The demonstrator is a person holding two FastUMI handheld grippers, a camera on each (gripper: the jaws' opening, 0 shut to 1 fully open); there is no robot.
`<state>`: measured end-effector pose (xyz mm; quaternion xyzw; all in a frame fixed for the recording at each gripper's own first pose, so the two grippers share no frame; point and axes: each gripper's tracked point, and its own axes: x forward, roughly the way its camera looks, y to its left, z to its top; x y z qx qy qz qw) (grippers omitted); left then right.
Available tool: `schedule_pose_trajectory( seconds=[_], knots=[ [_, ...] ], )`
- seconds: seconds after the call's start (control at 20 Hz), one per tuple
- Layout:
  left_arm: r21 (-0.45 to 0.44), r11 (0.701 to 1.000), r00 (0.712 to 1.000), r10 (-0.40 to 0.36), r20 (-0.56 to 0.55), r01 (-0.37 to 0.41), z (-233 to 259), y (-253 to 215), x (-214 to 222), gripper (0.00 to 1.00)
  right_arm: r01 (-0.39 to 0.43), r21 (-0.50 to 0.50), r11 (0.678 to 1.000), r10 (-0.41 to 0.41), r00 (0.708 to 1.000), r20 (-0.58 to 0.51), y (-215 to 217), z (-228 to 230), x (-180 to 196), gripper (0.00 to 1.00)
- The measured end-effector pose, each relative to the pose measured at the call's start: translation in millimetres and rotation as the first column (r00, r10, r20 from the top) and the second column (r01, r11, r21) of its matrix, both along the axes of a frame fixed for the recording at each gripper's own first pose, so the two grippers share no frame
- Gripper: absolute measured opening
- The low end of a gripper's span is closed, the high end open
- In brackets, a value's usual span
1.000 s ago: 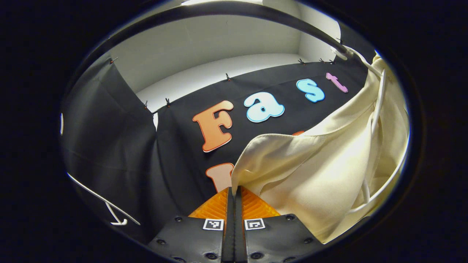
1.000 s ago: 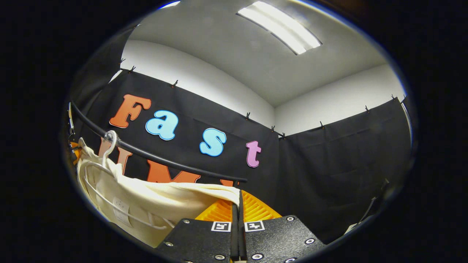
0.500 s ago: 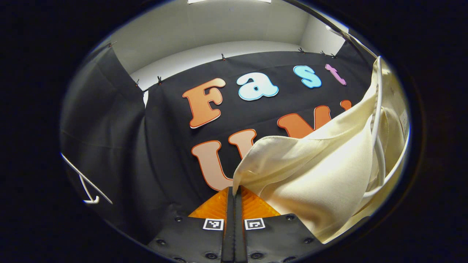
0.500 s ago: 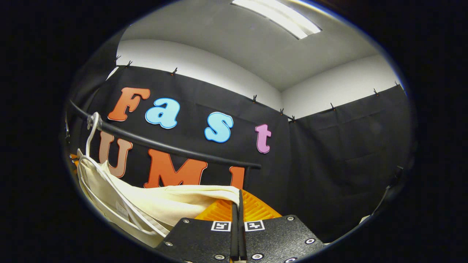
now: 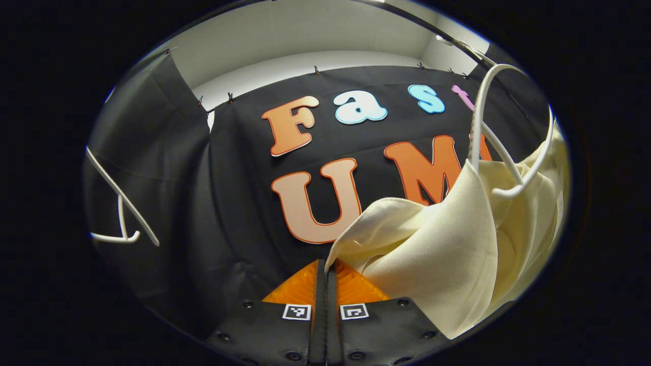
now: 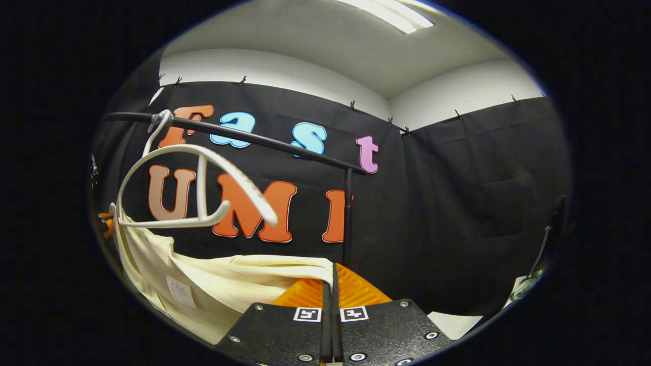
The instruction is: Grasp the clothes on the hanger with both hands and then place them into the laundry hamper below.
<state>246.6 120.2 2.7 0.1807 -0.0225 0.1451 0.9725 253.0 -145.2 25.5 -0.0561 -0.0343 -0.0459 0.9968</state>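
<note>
A cream garment (image 5: 447, 254) hangs slack between my two grippers. In the left gripper view my left gripper (image 5: 326, 264) is shut on one edge of it, and the cloth billows off to the right. In the right gripper view my right gripper (image 6: 333, 269) is shut on the other edge of the garment (image 6: 224, 284), which droops to the left. The white hanger (image 6: 203, 188) hooks on the black rail (image 6: 264, 142) and stands almost bare above the cloth; only its left end still touches the fabric. That hanger (image 5: 488, 132) also rises above the cloth at the right of the left gripper view.
A second white hanger (image 5: 119, 203) hangs bare at the far left of the left gripper view. The rail's black upright post (image 6: 348, 213) stands just behind my right gripper. A pale patch of floor (image 6: 455, 323) lies low on the right.
Both grippers have dropped with the garment. The cloth has slid down off the hanger, which now stands nearly bare on the rail above it.
</note>
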Motion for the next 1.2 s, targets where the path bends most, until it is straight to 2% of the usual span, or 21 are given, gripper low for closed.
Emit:
schedule_pose_trajectory(
  seconds=[0.25, 0.4, 0.5, 0.65, 0.8, 1.0, 1.1, 1.2],
  knots=[
    [-0.027, 0.999, 0.997, 0.028, -0.072, -0.03, -35, 17, -37, 0.06, -0.027, -0.015, 1.0, 0.026, 0.999, -0.025, 28, -25, -48, 0.0],
    [-0.115, 0.992, 0.987, 0.029, -0.156, -0.047, -73, 23, -58, 0.07, -0.081, 0.01, 0.997, 0.081, 0.995, -0.057, 54, -39, -60, 0.0],
    [-0.118, 0.991, 0.986, 0.041, -0.162, -0.061, -80, 21, -81, 0.07, -0.095, -0.006, 0.995, 0.094, 0.993, -0.075, 63, -47, -72, 0.0],
    [-0.121, 0.993, 0.983, -0.008, -0.184, -0.014, -80, -5, -112, 0.07, -0.126, -0.039, 0.991, 0.121, 0.986, -0.116, 79, -63, -82, 0.0],
    [-0.177, 0.982, 0.968, -0.104, -0.228, 0.064, -93, -43, -131, 0.07, -0.195, 0.019, 0.981, 0.195, 0.965, -0.176, 109, -93, -102, 0.0],
    [-0.271, 0.947, 0.919, -0.254, -0.3, 0.173, -130, -103, -155, 0.07, -0.264, 0.089, 0.961, 0.278, 0.921, -0.272, 154, -141, -130, 0.0],
    [-0.36, 0.913, 0.87, -0.326, -0.369, 0.19, -171, -132, -166, 0.07, -0.288, 0.122, 0.95, 0.312, 0.89, -0.333, 172, -169, -139, 0.0],
    [-0.438, 0.883, 0.82, -0.373, -0.435, 0.169, -208, -153, -178, 0.07, -0.298, 0.139, 0.944, 0.329, 0.856, -0.399, 183, -207, -150, 0.01]
  ],
)
